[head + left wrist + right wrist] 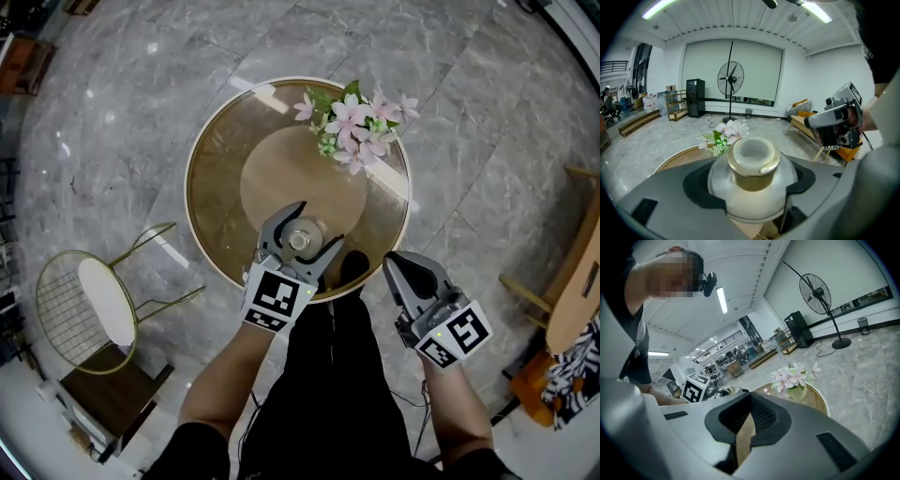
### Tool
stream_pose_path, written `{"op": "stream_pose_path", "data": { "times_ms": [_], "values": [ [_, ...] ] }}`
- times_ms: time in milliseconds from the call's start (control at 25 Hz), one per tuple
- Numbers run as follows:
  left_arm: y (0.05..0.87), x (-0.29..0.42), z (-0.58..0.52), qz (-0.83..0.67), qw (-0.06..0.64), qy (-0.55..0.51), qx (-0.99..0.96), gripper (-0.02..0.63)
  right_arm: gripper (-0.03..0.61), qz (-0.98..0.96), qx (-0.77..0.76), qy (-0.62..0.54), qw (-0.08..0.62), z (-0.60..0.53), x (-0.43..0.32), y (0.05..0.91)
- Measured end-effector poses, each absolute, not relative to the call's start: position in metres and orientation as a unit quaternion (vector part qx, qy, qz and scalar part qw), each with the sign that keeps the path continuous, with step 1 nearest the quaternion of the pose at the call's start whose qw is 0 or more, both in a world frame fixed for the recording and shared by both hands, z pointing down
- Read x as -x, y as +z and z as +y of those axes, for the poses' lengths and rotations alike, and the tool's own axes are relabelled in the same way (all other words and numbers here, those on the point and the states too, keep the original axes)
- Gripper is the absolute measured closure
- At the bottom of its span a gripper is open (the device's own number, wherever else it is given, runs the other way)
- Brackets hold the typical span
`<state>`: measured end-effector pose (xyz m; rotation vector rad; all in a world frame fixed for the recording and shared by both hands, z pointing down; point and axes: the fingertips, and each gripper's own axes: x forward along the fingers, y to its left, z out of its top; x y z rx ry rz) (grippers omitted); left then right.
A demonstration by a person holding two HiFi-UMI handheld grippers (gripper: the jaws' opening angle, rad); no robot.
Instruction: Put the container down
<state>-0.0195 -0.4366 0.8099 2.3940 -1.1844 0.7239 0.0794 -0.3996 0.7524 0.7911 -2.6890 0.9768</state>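
Over glass table (216,187) | left hand-held gripper (305,230) clamps container (752,183) | right hand-held gripper (398,262) closed | marble floor (469,112)

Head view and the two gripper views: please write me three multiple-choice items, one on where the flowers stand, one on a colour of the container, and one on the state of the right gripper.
1. Where on the round table do the flowers stand?
A. on its far right part
B. in its centre
C. at its near left edge

2. What colour is the neck of the container?
A. red
B. gold
C. blue

3. In what state is the right gripper?
A. wide open
B. shut on the container
C. shut, with nothing held

Answers:
1 A: the head view shows the flowers close to the far right rim.
2 B: the left gripper view shows a gold band below the mouth, where the left gripper holds the container.
3 C: the right gripper view shows its pads together with nothing between them.
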Motion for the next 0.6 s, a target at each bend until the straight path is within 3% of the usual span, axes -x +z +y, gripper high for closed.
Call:
{"op": "stream_pose_path", "data": {
  "times_ms": [600],
  "values": [
    [0.928, -0.02, -0.46, -0.395, 0.179, 0.289, -0.854, 0.267, 0.563, -0.898, -0.251, 0.348, 0.101, -0.402, -0.09, 0.828]
  ]
}}
